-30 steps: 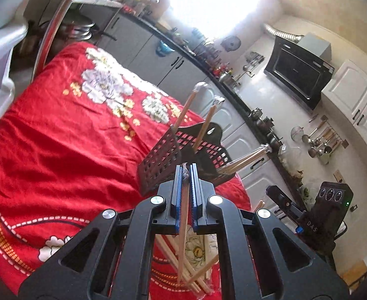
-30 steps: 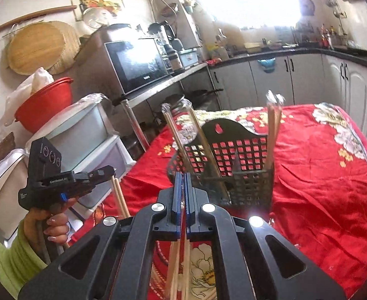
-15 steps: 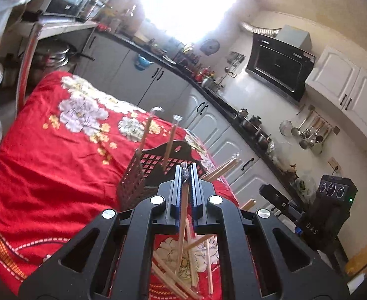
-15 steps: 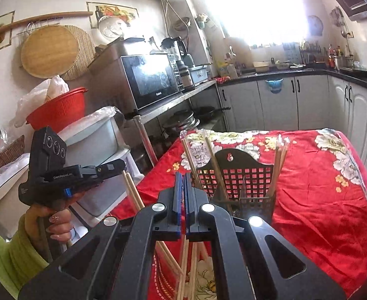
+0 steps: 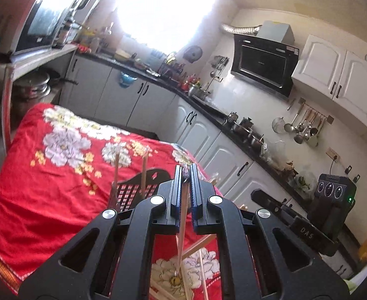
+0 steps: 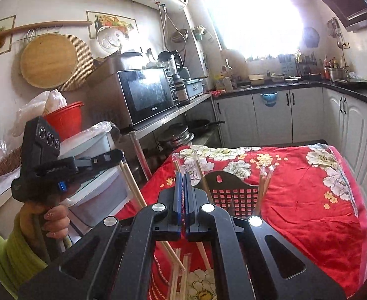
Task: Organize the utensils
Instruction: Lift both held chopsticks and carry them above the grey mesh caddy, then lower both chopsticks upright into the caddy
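My left gripper (image 5: 185, 175) is clamped on one chopstick (image 5: 182, 235) that hangs down over the loose chopsticks (image 6: 181, 270) on the red floral cloth (image 5: 45, 200). My right gripper (image 6: 183, 175) is closed; nothing visible between its pads. The black basket (image 6: 236, 192) stands ahead on the desk, chopsticks upright inside

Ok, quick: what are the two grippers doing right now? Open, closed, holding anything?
Left gripper: closed on a chopstick that hangs down from it.
Right gripper: closed; whether it pinches anything cannot be told.
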{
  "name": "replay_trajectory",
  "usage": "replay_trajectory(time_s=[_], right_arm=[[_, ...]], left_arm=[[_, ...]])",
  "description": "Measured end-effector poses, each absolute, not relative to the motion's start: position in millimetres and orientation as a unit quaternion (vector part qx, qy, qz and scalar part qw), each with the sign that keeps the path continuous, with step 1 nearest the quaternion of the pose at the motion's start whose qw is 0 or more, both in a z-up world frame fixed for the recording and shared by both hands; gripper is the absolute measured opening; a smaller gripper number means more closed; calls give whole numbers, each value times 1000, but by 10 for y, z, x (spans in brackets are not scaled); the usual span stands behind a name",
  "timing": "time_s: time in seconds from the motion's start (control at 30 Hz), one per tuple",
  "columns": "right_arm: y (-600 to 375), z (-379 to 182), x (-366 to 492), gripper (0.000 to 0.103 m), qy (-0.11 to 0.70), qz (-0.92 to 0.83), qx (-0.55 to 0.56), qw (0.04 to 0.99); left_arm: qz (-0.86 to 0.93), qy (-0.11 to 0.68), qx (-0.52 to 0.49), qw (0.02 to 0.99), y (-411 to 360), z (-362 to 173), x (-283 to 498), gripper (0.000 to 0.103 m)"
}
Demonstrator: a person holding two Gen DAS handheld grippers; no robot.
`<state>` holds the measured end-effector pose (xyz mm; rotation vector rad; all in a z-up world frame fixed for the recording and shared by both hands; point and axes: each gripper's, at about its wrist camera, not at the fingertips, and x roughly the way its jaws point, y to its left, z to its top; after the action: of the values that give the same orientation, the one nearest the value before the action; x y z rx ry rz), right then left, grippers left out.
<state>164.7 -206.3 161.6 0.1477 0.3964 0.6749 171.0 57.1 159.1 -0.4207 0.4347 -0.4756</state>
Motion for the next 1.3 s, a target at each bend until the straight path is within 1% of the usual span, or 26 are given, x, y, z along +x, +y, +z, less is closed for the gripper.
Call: replay_trajectory(time_s=[0.8, 1.07, 1.3], right_arm=[[-2094, 2169, 1881, 2, 142, 328, 62, 932], [-2135, 2400, 2117, 2, 119, 315, 72, 939], [-2215, 2422, 2320, 2, 113, 298, 84, 944]], left_arm=[[-207, 136, -157, 956, 439, 2277, 2015, 3], [-177, 121, -146, 966, 526, 2371, 2107, 3], [-153, 119, -147, 970, 603, 2268, 2187, 3]])
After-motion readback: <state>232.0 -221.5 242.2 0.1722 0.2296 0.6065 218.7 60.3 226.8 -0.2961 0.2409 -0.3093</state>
